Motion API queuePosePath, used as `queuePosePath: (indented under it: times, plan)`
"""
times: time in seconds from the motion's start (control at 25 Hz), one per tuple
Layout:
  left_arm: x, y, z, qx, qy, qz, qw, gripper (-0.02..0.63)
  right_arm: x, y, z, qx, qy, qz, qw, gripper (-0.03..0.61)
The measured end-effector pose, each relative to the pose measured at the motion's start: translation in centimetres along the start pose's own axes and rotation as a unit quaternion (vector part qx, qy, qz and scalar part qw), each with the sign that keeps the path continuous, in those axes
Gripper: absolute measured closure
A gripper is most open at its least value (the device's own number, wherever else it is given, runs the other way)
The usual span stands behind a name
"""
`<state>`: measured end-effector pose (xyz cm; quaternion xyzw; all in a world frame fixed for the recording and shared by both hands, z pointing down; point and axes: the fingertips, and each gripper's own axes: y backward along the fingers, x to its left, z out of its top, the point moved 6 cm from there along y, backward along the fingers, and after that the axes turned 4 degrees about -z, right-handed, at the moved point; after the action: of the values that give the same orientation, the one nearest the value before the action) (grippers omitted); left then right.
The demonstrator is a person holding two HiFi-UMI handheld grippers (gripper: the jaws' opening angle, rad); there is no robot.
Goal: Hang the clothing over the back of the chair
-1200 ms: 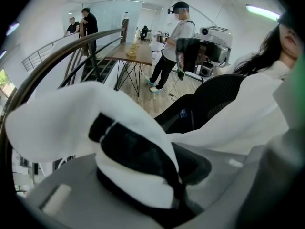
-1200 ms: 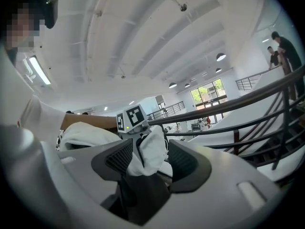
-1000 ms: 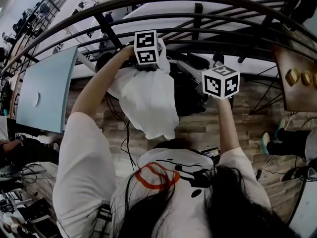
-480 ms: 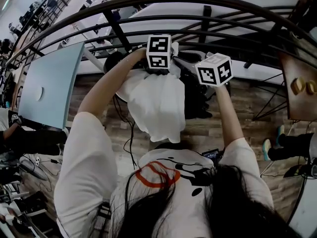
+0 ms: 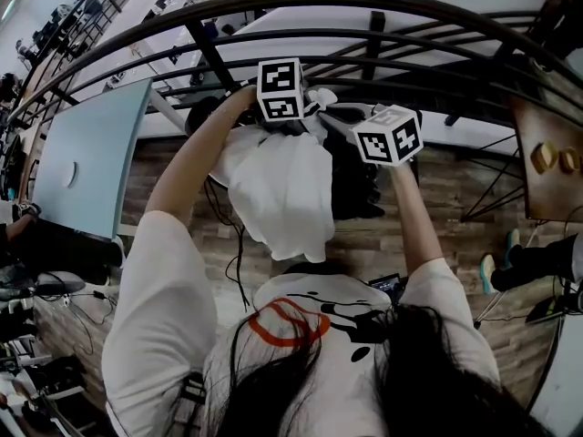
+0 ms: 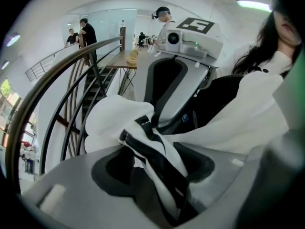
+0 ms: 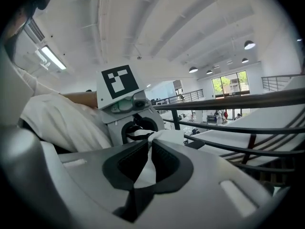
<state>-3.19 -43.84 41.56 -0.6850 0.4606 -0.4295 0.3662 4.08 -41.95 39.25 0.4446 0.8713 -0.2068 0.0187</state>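
Observation:
A white garment (image 5: 278,189) with a black-striped collar (image 6: 152,142) hangs from both grippers over a black chair (image 5: 353,182). My left gripper (image 5: 291,124) points steeply down. Its jaws have just been opening and stand apart, with the collar lying loose between them (image 6: 157,163). My right gripper (image 5: 333,109) reaches in from the right, nearly level. Its jaws have just closed, and they pinch a thin fold of the white cloth (image 7: 147,162). Each gripper faces the other at close range, the right gripper (image 6: 186,46) and the left gripper (image 7: 125,99). The chair's back is mostly hidden under cloth.
A dark metal railing (image 5: 364,39) curves just beyond the grippers. A pale blue panel (image 5: 86,167) stands at the left, a wooden table (image 5: 547,153) at the right edge. Someone's legs and shoes (image 5: 515,262) rest on the wood floor at the right.
The right gripper moved left and a little down toward the left gripper and shut on the cloth. The left gripper stayed by the garment's top.

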Motion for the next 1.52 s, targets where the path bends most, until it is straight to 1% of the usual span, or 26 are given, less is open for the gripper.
queuePosePath:
  times: [0.04, 0.08, 0.12, 0.2, 0.28, 0.32, 0.4, 0.44, 0.52, 0.56, 0.6, 0.64, 0.8, 0.88, 0.92, 1.04, 1.16, 1.24, 1.32, 1.44, 1.52]
  plan:
    - [0.1, 0.3, 0.0, -0.005, 0.003, 0.008, 1.0, 0.25, 0.0, 0.0, -0.2, 0.002, -0.001, 0.001, 1.0, 0.531]
    - [0.3, 0.7, 0.0, -0.012, 0.005, 0.02, 0.9997, 0.231, 0.0, 0.0, -0.5, 0.007, -0.001, 0.0, 1.0, 0.531]
    - [0.7, 1.2, 0.1, -0.024, 0.008, 0.036, 0.999, 0.188, 0.0, -0.1, -0.8, 0.015, 0.001, -0.003, 1.0, 0.531]
    - [1.5, 2.8, 0.2, -0.064, 0.018, 0.073, 0.9951, 0.158, -0.2, -0.4, -1.7, 0.034, 0.004, -0.008, 0.999, 0.531]
    - [2.0, 4.1, 0.1, -0.104, 0.035, 0.095, 0.9894, 0.155, -0.3, -0.4, -2.4, 0.038, -0.007, -0.006, 0.999, 0.529]
    - [2.0, 4.4, 0.1, -0.116, 0.04, 0.102, 0.9872, 0.155, -0.3, -0.3, -2.6, 0.033, -0.016, -0.002, 0.999, 0.528]
    - [1.8, 4.9, 0.3, -0.119, 0.034, 0.124, 0.9845, 0.155, -0.3, -0.1, -2.7, 0.027, -0.025, -0.003, 0.999, 0.518]
    - [1.8, 5.2, 0.4, -0.116, 0.027, 0.144, 0.9824, 0.155, -0.4, 0.0, -2.7, 0.03, -0.024, -0.009, 0.999, 0.502]
    - [2.3, 6.1, 0.5, -0.114, 0.02, 0.195, 0.9739, 0.155, -0.7, 0.1, -3.0, 0.045, -0.018, -0.026, 0.998, 0.445]
    - [2.7, 6.7, 0.5, -0.121, 0.022, 0.219, 0.9679, 0.156, -0.9, 0.3, -3.1, 0.05, -0.016, -0.033, 0.998, 0.404]
    - [3.0, 7.3, 0.4, -0.132, 0.027, 0.239, 0.9617, 0.156, -1.1, 0.5, -3.2, 0.051, -0.016, -0.037, 0.998, 0.379]
    - [3.2, 7.9, 0.5, -0.147, 0.033, 0.252, 0.9558, 0.156, -1.2, 0.8, -3.3, 0.048, -0.019, -0.04, 0.998, 0.376]
    - [2.8, 10.3, 0.8, -0.207, 0.047, 0.282, 0.9356, 0.161, -1.3, 2.4, -2.8, 0.026, -0.023, -0.048, 0.998, 0.376]
    - [2.6, 11.4, 0.9, -0.221, 0.049, 0.302, 0.926, 0.181, -1.1, 3.4, -2.3, 0.014, -0.022, -0.048, 0.999, 0.377]
    - [2.5, 11.7, 0.9, -0.228, 0.05, 0.307, 0.9226, 0.187, -1.0, 3.9, -2.0, 0.007, -0.022, -0.047, 0.999, 0.377]
    - [1.6, 12.6, 1.6, -0.248, 0.051, 0.306, 0.9178, 0.194, -0.4, 5.5, -1.3, -0.012, -0.018, -0.046, 0.999, 0.377]
    - [0.4, 13.3, 3.0, -0.249, 0.039, 0.313, 0.9158, 0.209, 0.2, 7.5, -0.5, -0.034, -0.015, -0.047, 0.998, 0.387]
    - [-0.7, 14.0, 4.0, -0.255, 0.031, 0.319, 0.9123, 0.219, 0.9, 8.8, -0.1, -0.046, -0.013, -0.045, 0.998, 0.387]
    - [-2.2, 14.8, 4.9, -0.26, 0.018, 0.33, 0.9075, 0.235, 1.8, 10.1, 0.2, -0.055, -0.01, -0.042, 0.998, 0.388]
    - [-4.8, 15.8, 6.3, -0.25, -0.011, 0.355, 0.9008, 0.244, 3.2, 11.9, 0.4, -0.073, -0.006, -0.038, 0.997, 0.39]
    - [-6.7, 16.1, 7.0, -0.249, -0.023, 0.363, 0.8974, 0.247, 4.2, 13.1, 0.3, -0.083, -0.002, -0.033, 0.996, 0.393]
